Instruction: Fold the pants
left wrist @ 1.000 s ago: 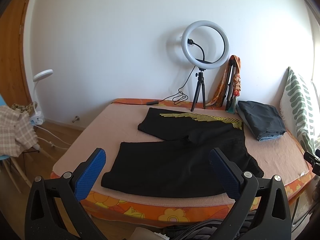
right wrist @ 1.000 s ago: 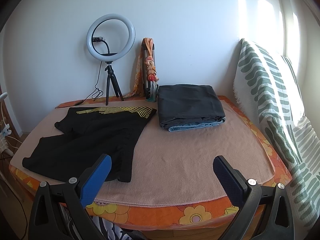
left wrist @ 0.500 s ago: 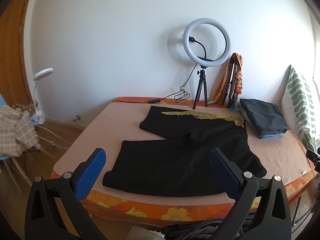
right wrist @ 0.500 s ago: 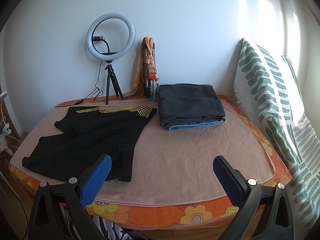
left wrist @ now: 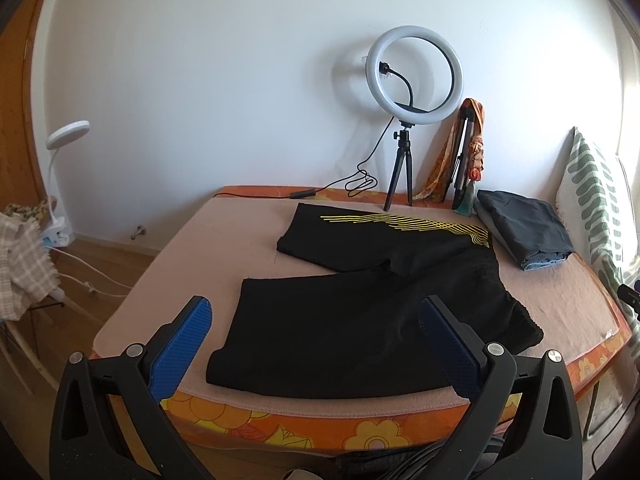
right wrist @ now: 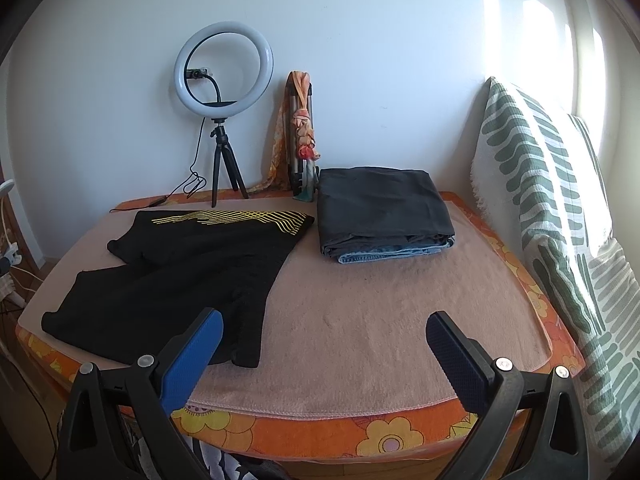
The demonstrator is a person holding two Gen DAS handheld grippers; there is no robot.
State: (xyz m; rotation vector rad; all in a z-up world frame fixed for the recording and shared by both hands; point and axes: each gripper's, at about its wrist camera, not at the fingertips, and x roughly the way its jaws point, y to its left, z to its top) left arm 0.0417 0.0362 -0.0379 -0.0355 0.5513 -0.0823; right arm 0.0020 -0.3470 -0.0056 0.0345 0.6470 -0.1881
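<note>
Left wrist view puts the black pants (left wrist: 372, 304) straight ahead of your left gripper (left wrist: 316, 334), spread flat on the pink-covered bench (left wrist: 192, 264) with both legs apart in a V and the yellow-striped leg farther from the jaws. Nothing has been folded over yet, so the job reads as barely begun: the legs are not stacked and no crosswise fold shows. Your left jaws stand wide apart and hold nothing, hovering short of the bench's near edge, with the near leg's hem just beyond the left pad.

From the right wrist view, your right gripper (right wrist: 322, 340) is likewise spread and empty. The pants (right wrist: 180, 276) lie ahead and to the left of its jaws, their waist end just past the left pad, while bare cloth sits between the pads. A folded stack of dark and denim clothes (right wrist: 384, 216) rests farther ahead, apart from the pants, and looks already finished.

What seems left: lay one leg on the other, then fold across.
</note>
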